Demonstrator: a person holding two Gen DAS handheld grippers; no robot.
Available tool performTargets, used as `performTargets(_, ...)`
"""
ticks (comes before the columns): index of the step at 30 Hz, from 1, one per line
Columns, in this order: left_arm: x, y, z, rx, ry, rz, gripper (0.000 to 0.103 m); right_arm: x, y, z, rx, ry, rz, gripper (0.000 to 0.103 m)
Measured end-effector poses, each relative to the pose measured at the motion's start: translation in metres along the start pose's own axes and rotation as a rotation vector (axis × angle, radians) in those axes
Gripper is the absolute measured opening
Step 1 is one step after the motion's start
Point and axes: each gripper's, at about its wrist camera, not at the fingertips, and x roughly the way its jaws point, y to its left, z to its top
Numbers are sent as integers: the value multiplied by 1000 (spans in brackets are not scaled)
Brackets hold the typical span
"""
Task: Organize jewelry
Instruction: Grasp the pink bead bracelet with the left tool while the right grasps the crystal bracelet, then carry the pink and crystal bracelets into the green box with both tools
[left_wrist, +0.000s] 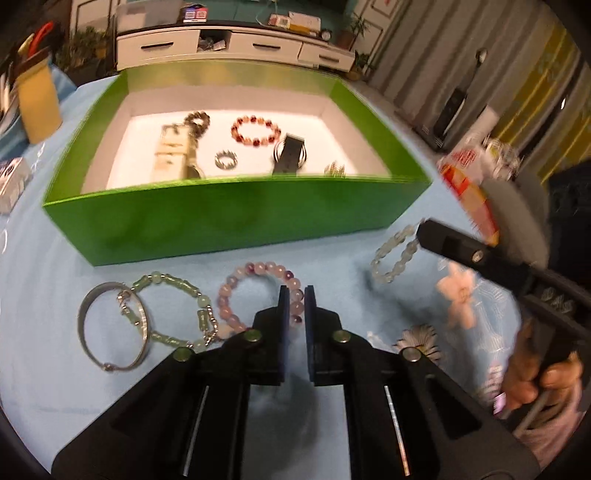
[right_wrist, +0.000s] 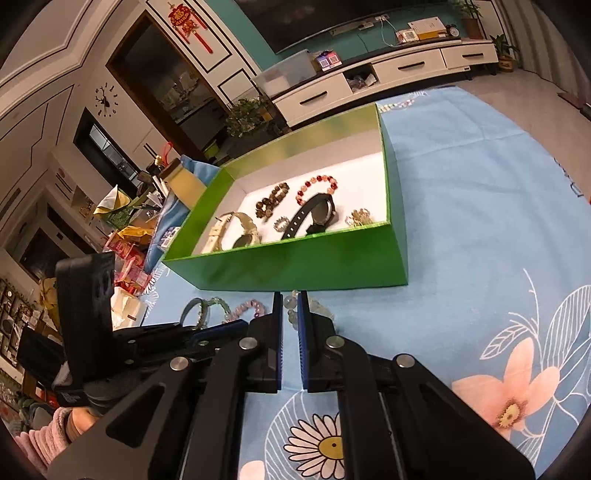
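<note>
On the blue cloth, front of box: four bracelets lie outside the green box (left_wrist: 236, 218), not yet put away.
Pink bracelet (left_wrist: 236, 284): round, glossy pink and purple beads; it sits at the left gripper (left_wrist: 296, 291) tips, one side of the loop between the nearly closed jaws. Whether they pinch it, I cannot tell.
Pale bracelet (left_wrist: 391, 254): milky, translucent chunky beads; the right gripper (right_wrist: 290, 301) has its narrow-set jaws either side of a bead, grip also unclear.
Green bracelet (left_wrist: 177, 314): jade-coloured tube and round beads with metal links, overlapping the silver bangle (left_wrist: 110, 325), a smooth, thin hoop.
Box contents: cream watch (left_wrist: 173, 155), black watch (left_wrist: 290, 155), red bead bracelet (left_wrist: 255, 130), brown bead bracelet (left_wrist: 197, 120), small silver ring (left_wrist: 225, 160), all on a white floor.
Doing it well: likely best to pinch one bead squarely, lift clear of the box wall, and set it on bare white floor.
Cloth (right_wrist: 480, 221): soft, light blue, printed with flowers.
</note>
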Motion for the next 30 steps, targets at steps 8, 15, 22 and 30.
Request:
performTargets(8,-46,21,9,-122,-85,-75,7,-12,16,6,-34,-27,22,7)
performTargets(15,-80,32,20,-149,-159,-65,7,-20,29,13,-67,-43,39,7)
performTargets(22,-104,41,33,-148,-209,-30,7,-24,42,21,-101,-60,48,7)
performTargets(30,-111,48,55,-141,-230,8,7,-21,55,36,-138,-72,43,7)
